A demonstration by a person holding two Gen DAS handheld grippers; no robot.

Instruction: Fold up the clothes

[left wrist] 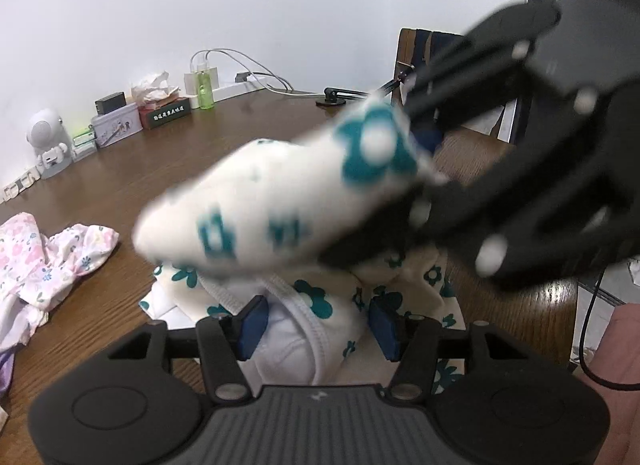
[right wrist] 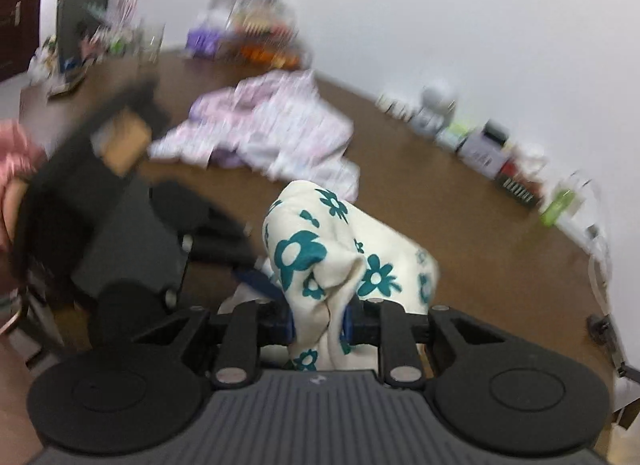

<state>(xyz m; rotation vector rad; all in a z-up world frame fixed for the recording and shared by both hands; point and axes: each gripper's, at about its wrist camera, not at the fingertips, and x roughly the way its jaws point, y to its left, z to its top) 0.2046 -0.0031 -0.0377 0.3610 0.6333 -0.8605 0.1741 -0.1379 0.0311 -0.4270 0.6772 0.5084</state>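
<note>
Right wrist view: the right gripper (right wrist: pixel 318 323) pinches a bunched fold of the cream garment with teal flowers (right wrist: pixel 320 249), lifting it ahead of its 2 pads, probably to carry it over for a fold; the left gripper (left wrist: pixel 316 323) rests half-open astride the white-trimmed edge, pads not pressing, seemingly steadying it on the wooden table (left wrist: pixel 168 153); a pink floral garment (left wrist: pixel 36 261) waits to its left.
</note>
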